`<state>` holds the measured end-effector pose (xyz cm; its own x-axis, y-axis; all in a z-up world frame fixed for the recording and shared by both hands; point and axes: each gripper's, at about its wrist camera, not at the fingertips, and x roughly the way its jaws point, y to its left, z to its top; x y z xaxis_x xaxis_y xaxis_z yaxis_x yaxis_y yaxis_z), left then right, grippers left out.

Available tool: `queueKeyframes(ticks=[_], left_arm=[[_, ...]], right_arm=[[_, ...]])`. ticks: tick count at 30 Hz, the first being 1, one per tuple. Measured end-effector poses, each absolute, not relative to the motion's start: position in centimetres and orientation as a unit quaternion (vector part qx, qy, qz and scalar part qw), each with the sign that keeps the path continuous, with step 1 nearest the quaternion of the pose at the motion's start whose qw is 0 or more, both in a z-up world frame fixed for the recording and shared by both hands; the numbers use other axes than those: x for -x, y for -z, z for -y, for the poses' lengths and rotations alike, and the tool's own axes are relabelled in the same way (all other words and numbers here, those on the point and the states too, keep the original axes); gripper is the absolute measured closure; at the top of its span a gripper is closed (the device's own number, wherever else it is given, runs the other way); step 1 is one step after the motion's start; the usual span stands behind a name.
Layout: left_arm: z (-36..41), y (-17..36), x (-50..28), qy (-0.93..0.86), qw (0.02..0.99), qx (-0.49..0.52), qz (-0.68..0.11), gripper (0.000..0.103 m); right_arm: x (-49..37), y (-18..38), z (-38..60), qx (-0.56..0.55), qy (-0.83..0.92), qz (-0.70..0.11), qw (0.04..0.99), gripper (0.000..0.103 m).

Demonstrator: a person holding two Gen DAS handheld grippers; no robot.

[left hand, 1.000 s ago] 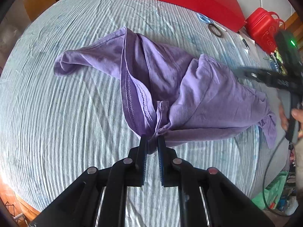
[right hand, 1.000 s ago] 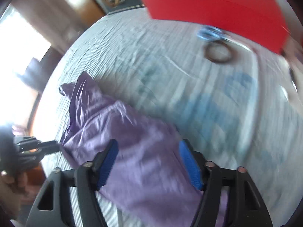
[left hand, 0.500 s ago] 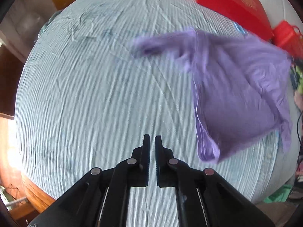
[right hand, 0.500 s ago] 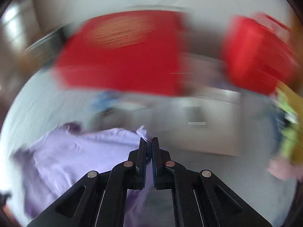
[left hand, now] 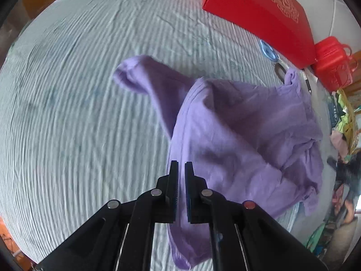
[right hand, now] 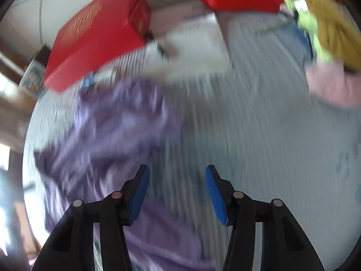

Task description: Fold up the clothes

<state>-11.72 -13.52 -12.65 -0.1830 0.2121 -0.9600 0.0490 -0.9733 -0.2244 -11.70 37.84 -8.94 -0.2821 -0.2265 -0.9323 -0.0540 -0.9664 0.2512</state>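
A purple T-shirt (left hand: 237,131) lies crumpled on the striped light-blue cloth (left hand: 79,113), one sleeve pointing to the far left. My left gripper (left hand: 181,169) is shut with nothing between its fingers, just above the shirt's near left edge. In the right wrist view, blurred by motion, the shirt (right hand: 108,140) lies to the left. My right gripper (right hand: 177,176) is open and empty above the cloth, just right of the shirt.
A red box (left hand: 259,15) and a red jug (left hand: 331,63) stand at the far right, with scissors (left hand: 270,54) beside them. A pile of pink, yellow and green clothes (right hand: 327,56) lies at the right. White paper (right hand: 191,49) lies behind the shirt.
My left gripper let go of the shirt, swung left, then came back over its near edge. My right gripper shut, then opened. The shirt now lies flatter.
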Motion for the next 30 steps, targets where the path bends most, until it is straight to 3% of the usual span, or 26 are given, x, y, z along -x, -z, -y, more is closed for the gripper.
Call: queueKeyframes(ticks=[6, 13, 20, 25, 26, 28, 29, 30], left_arm=[[12.1, 12.3, 15.1, -0.769, 0.061, 0.626, 0.115, 0.098], [10.9, 15.4, 13.5, -0.758, 0.064, 0.641, 0.102, 0.097], [10.7, 15.2, 11.4, -0.799, 0.078, 0.590, 0.084, 0.097], [11.3, 13.5, 9.1, -0.805, 0.066, 0.583, 0.089, 0.096], [11.4, 12.7, 8.2, -0.811, 0.066, 0.575, 0.086, 0.093], [11.7, 11.2, 6.2, -0.819, 0.075, 0.564, 0.076, 0.065], [12.0, 10.5, 5.3, -0.820, 0.080, 0.561, 0.075, 0.028], [12.3, 9.8, 4.3, -0.825, 0.083, 0.554, 0.074, 0.008]], right_arm=[[7.3, 10.4, -37.6, -0.612, 0.779, 0.123, 0.068, 0.047], [3.4, 11.8, -37.2, -0.622, 0.768, 0.128, 0.082, 0.043], [3.3, 12.0, -35.5, -0.617, 0.773, 0.108, 0.100, 0.019], [3.1, 12.1, -35.2, -0.615, 0.775, 0.101, 0.107, 0.014], [3.1, 12.1, -35.2, -0.615, 0.775, 0.100, 0.109, 0.013], [3.1, 12.0, -35.2, -0.613, 0.775, 0.101, 0.113, 0.013], [3.0, 12.0, -35.2, -0.611, 0.776, 0.102, 0.115, 0.012], [3.0, 12.0, -35.2, -0.610, 0.777, 0.103, 0.117, 0.012]])
